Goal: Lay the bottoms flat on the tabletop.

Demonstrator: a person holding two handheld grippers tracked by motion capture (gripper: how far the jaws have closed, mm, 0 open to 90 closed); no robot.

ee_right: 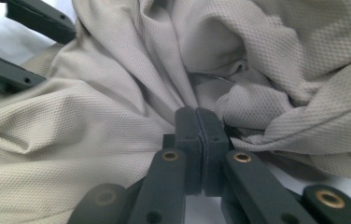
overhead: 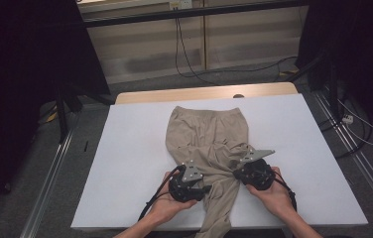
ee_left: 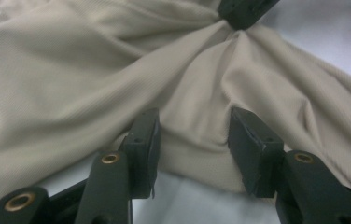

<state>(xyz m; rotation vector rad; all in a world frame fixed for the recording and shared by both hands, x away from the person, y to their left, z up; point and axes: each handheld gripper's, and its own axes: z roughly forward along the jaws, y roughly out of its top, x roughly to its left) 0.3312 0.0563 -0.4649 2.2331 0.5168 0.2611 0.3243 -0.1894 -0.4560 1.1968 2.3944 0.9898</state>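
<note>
Beige knit trousers [overhead: 207,144] lie in the middle of the white-covered tabletop [overhead: 125,163], waistband toward the far edge, with one leg trailing off the near edge between the person's forearms. The cloth is bunched and creased around the crotch, where both hands work.

The right gripper [overhead: 236,173] has its jaws pressed together on a pinch of the fabric; in the right gripper view the black pads [ee_right: 186,140] meet flat with the cloth gathered just beyond them, and folds radiate from that point, a sign the material is pulled taut there. This hold probably anchors the garment so the other hand can rearrange it.

The left gripper [ee_left: 193,140] stands about half open. Its two pads sit apart on either side of a soft ridge of the fabric and do not press on it, so nothing is held on that side. It lies low against the near edge of the cloth, just beside the trailing leg, which suggests it is placed either to take a new bite of the fabric or to leave it lying flat.
</note>
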